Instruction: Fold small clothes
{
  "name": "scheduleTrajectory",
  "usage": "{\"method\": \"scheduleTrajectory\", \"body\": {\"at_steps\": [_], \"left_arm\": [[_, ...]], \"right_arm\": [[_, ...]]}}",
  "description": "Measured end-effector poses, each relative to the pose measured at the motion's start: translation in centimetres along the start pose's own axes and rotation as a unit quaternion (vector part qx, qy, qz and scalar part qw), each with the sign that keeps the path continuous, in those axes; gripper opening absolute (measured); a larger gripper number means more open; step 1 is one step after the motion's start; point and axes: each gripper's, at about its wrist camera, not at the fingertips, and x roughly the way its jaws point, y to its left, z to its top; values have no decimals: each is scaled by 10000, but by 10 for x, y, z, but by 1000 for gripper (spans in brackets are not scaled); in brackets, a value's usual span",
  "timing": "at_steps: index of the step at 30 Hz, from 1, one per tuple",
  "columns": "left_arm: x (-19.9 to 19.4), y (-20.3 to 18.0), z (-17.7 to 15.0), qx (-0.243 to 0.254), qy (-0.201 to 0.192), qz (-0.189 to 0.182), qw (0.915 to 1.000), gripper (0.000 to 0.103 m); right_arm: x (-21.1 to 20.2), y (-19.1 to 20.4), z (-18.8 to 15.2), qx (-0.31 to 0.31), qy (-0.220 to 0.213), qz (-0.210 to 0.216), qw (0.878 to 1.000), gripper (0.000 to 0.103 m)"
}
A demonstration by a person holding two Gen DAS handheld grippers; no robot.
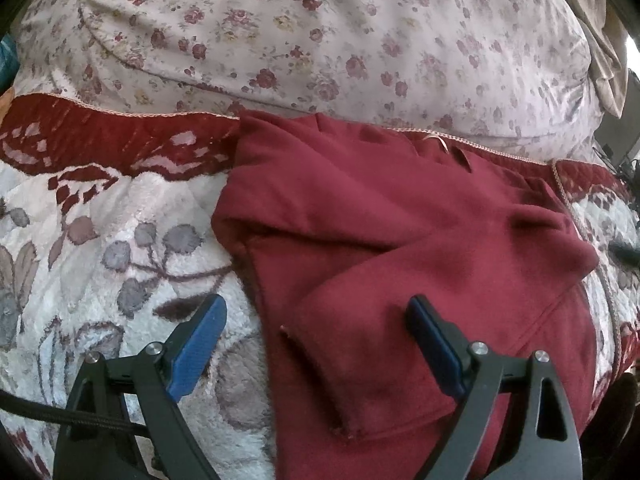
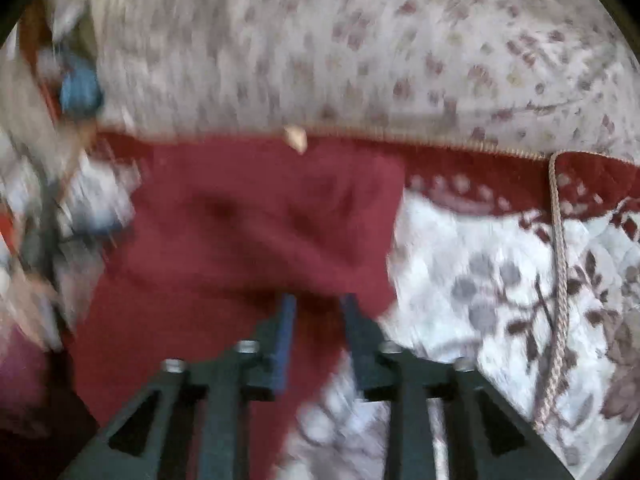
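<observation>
Plain dark-red garment (image 1: pixel 400 232), white blanket (image 1: pixel 100 280) with grey leaves and red border, pale rose-print quilt (image 1: pixel 320 32), blue claw pads (image 1: pixel 196 352).

A fuzzy white blanket (image 1: pixel 120 216) with grey leaf shapes and a dark red border covers the bed, touching a pale rose-print quilt (image 1: pixel 320 32) behind. A braided beige cord (image 2: pixel 558 280) trails over the blanket.

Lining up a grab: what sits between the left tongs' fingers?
In the left wrist view, the open left tongs straddle the maroon garment, its sleeve cuff, and some floral blanket.
</observation>
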Motion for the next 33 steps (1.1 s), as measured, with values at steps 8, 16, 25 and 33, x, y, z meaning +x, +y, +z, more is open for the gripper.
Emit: {"method": "scheduleTrajectory", "body": {"at_steps": [8,16,25,33], "left_arm": [[0,1,1,44,4,-30,10000,91],[1,-8,-1,358,-20,-42,9993,63],[-17,6,21,-107,-169,-316,9993,12],[-25,5,78,207,-535,180,9982,10]], "right_arm": [[47,36,55,-793,266,-381,9958,47],[109,51,49,-1625,807,-406,9826,23],[72,51,71,-1228,45,-126,9923,11],[71,59,109,-1065,-368,20,9936,11]]}}
